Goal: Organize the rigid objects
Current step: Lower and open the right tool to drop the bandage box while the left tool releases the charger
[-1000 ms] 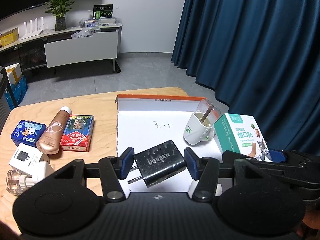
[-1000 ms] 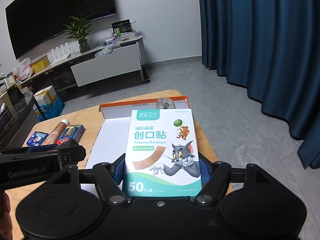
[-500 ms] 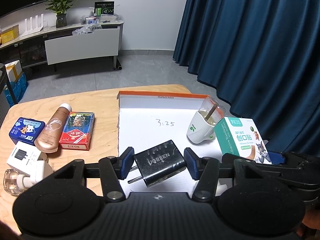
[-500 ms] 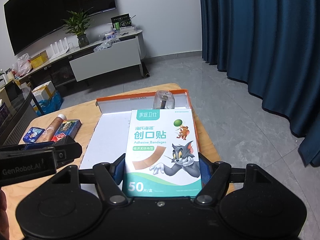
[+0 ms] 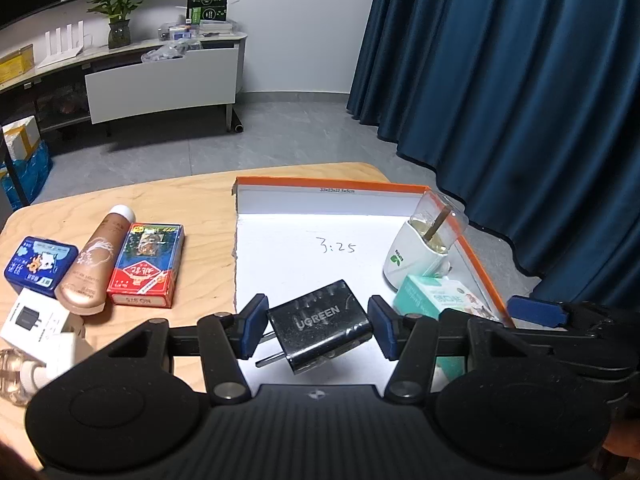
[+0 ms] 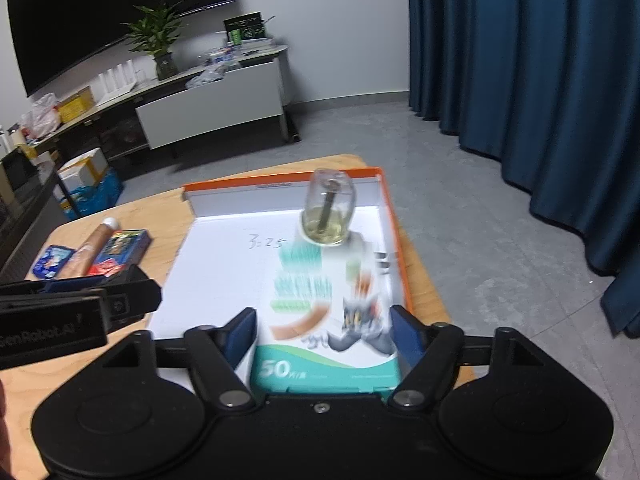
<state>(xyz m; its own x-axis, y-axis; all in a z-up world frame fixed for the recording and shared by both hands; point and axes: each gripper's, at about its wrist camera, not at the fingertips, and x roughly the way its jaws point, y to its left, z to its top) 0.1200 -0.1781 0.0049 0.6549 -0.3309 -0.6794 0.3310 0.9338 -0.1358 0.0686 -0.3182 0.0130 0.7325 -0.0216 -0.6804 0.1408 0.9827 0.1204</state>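
So the left claw [image 5: 318, 330] has the black UGREEN charger [image 5: 322, 326] pinched between its blue pads, tilted, prongs poking out toward the lower left. It hangs over the near part of the white tray [image 5: 288, 248] with the orange rim (someone scribbled "3:25" on the tray floor).

The right claw [image 6: 324, 334] has just been opening its jaws, and the bandage box [image 6: 328, 320] sits between them, badly motion-blurred in the right wrist view. There's a visible gap on each side between the blue pads and the box, so it isn't squeezed any more. In the left wrist view that same teal box [image 5: 436, 300] shows lying in the tray's near right corner, right against the white diffuser [image 5: 418, 256] with the clear top and the stick in it, which stands by the tray's right wall.

Out on the wooden desk [image 5: 200, 208], left of the tray, a small lineup: a red card box [image 5: 146, 264], a brown tube [image 5: 96, 260] with a white cap lying just beside it, and a blue tin [image 5: 40, 264] on the tube's other side. Nearer the camera there's a white charger box [image 5: 34, 316], plus a clear bottle [image 5: 16, 376] at the very edge of the frame, partly cut off.
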